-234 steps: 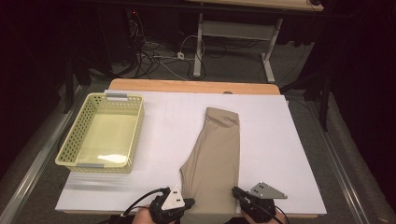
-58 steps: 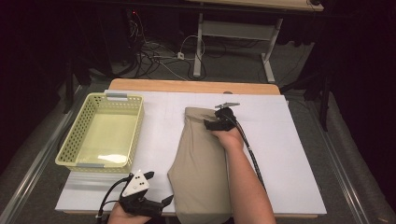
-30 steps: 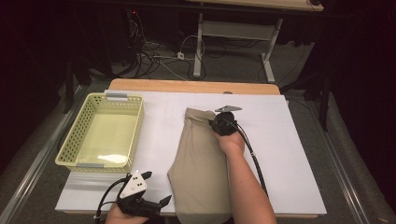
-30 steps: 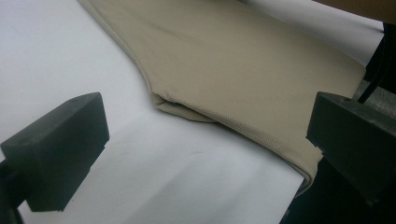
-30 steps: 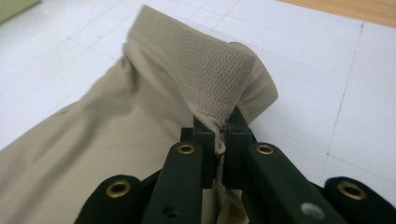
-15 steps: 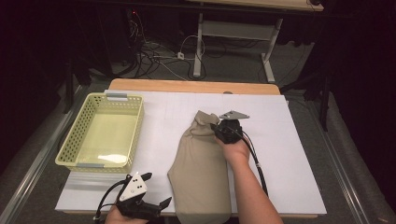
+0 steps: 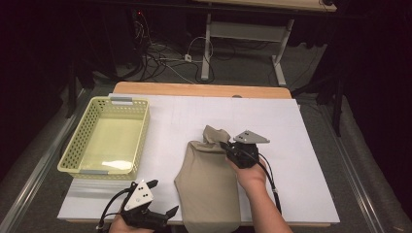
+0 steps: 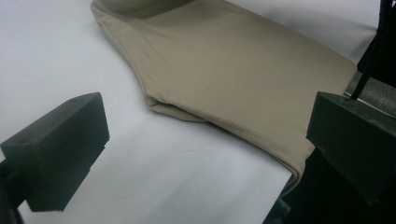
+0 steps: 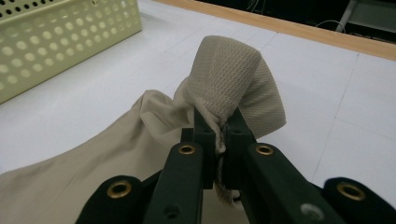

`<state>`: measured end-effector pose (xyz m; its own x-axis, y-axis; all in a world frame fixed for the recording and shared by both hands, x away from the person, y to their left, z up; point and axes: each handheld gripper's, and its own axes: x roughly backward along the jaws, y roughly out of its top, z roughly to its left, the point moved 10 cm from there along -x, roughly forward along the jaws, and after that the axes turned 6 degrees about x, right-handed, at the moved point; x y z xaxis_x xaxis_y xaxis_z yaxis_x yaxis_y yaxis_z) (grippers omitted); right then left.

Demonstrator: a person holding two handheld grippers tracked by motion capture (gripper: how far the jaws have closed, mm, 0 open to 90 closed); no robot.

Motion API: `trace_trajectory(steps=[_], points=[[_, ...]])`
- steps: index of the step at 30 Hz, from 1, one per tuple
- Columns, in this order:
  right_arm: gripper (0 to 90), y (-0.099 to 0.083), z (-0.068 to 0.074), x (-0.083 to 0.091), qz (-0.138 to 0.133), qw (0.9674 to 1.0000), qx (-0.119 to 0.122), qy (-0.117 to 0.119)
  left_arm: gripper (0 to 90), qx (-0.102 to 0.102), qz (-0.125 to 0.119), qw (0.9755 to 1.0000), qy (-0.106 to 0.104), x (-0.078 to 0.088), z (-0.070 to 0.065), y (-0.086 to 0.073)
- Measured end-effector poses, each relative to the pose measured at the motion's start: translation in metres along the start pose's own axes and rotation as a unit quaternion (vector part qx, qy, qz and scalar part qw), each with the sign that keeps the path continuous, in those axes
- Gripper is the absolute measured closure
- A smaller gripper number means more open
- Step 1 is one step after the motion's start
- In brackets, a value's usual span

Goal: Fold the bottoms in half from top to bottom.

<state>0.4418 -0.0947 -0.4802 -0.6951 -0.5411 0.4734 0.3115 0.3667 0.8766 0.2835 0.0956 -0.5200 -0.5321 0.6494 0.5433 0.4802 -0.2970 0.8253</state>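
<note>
High view: beige garment (image 7: 209,189) on white worktop (image 7: 311,160).
Right gripper (image 7: 228,147): jaws clamped on bunched garment end, lifted.
Left gripper (image 7: 163,199): jaws wide, empty.

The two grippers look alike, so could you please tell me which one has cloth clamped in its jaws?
The right gripper: it pinches the beige cloth; the left gripper stands open.

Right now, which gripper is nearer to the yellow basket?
Left. The left gripper sits open at the table's near edge, just below the yellow basket's near corner. The right gripper, shut on the beige cloth, is farther off, across bare white surface.
</note>
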Motion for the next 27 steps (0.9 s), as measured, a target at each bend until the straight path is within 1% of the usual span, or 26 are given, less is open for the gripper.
trace_trajectory(steps=[4, 8, 14, 16, 20, 23, 26, 27], points=[[88.0, -0.006, 0.009, 0.012, -0.008, 0.9999, 0.0, 0.007, 0.0, 0.0, 0.0, 1.0, 0.0, 0.0, 0.0, 0.0], [88.1, -0.016, 0.015, 0.023, -0.01, 0.9999, -0.002, 0.011, 0.0, 0.002, 0.0, 1.0, 0.0, 0.0, 0.001, 0.0], [88.0, -0.033, 0.022, 0.035, -0.004, 0.9998, -0.005, 0.016, 0.0, 0.001, 0.0, 1.0, -0.001, 0.0, 0.0, 0.0], [88.0, -0.038, 0.024, 0.037, 0.002, 0.9998, -0.006, 0.017, 0.0, 0.001, 0.001, 1.0, -0.001, -0.001, 0.0, 0.0], [88.0, -0.051, 0.03, 0.042, 0.017, 0.9996, -0.001, 0.022, 0.0, 0.002, 0.001, 1.0, 0.0, 0.0, 0.001, 0.0], [87.6, -0.066, 0.035, 0.044, 0.042, 0.9988, 0.003, 0.025, 0.0, 0.003, 0.001, 1.0, -0.001, -0.001, 0.001, -0.001], [86.8, -0.08, 0.04, 0.047, 0.06, 0.9978, 0.001, 0.028, 0.0, 0.003, 0.003, 1.0, -0.001, -0.001, 0.001, -0.002], [86.5, -0.083, 0.041, 0.047, 0.063, 0.9976, 0.002, 0.029, 0.0, 0.002, 0.003, 1.0, -0.002, -0.002, 0.001, -0.002]])
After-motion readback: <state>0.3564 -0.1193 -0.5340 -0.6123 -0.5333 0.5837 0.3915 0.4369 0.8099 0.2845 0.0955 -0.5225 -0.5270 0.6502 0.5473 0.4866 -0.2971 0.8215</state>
